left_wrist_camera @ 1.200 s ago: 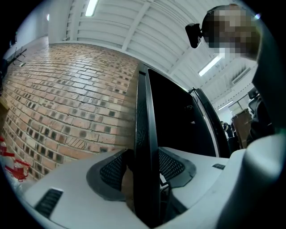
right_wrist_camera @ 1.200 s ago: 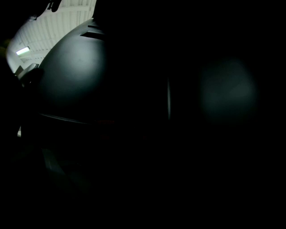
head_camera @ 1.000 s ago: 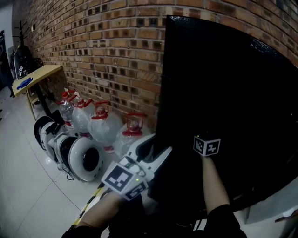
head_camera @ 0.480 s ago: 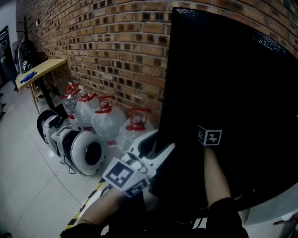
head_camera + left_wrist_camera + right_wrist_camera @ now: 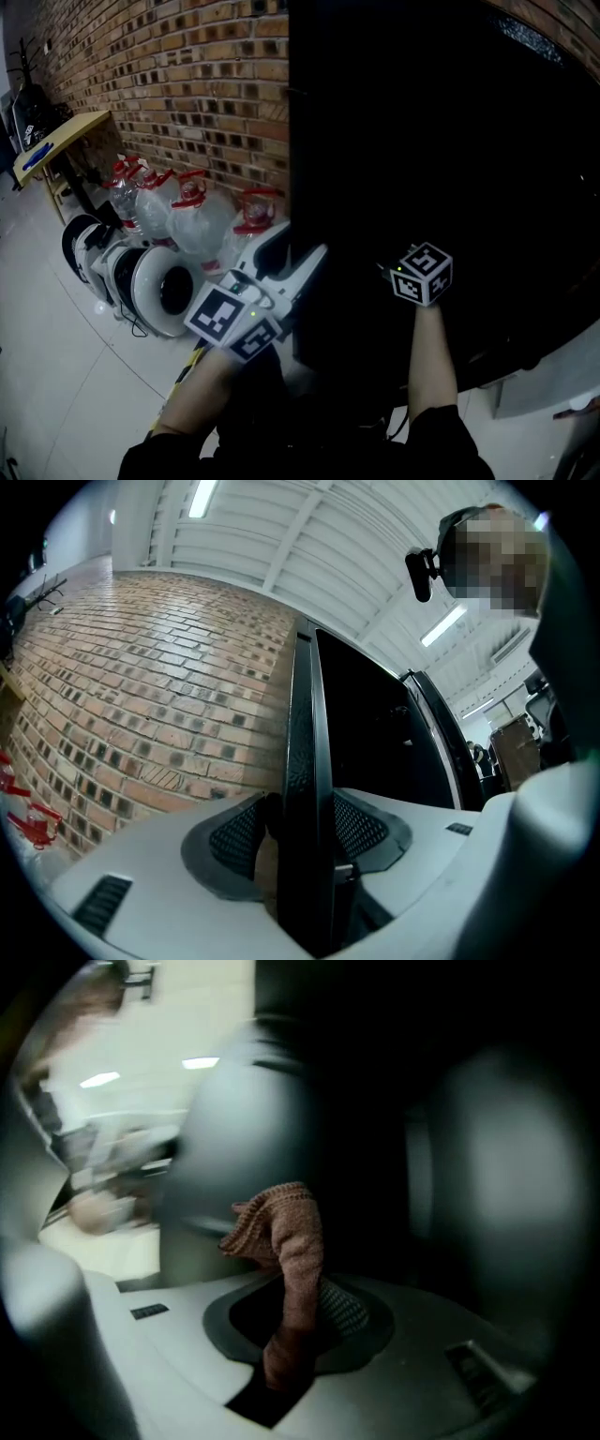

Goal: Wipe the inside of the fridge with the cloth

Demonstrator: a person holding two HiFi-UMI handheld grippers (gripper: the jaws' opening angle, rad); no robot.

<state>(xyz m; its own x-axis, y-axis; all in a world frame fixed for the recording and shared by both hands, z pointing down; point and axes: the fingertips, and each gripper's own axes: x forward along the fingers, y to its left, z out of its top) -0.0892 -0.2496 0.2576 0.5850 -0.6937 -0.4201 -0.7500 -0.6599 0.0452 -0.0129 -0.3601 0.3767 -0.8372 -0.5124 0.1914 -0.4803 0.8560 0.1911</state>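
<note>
Clamping fridge door edge (image 5: 302, 714) mid-frame in left gripper (image 5: 298, 832), likely keeping it open; pinching cloth (image 5: 286, 1232) in right gripper (image 5: 295, 1321), ready for wiping.

Four water jugs (image 5: 192, 220) are standing by one brick wall (image 5: 169, 84). Two grippers are showing, the left gripper (image 5: 300, 832) and the right gripper (image 5: 298, 1312), with one cloth (image 5: 291, 1241) and one fridge (image 5: 422, 141).

The head view looks steeply down onto the fridge door (image 5: 422, 141) and brick wall (image 5: 187, 75). Each gripper view sits just behind its own jaws; the left one shares both.
</note>
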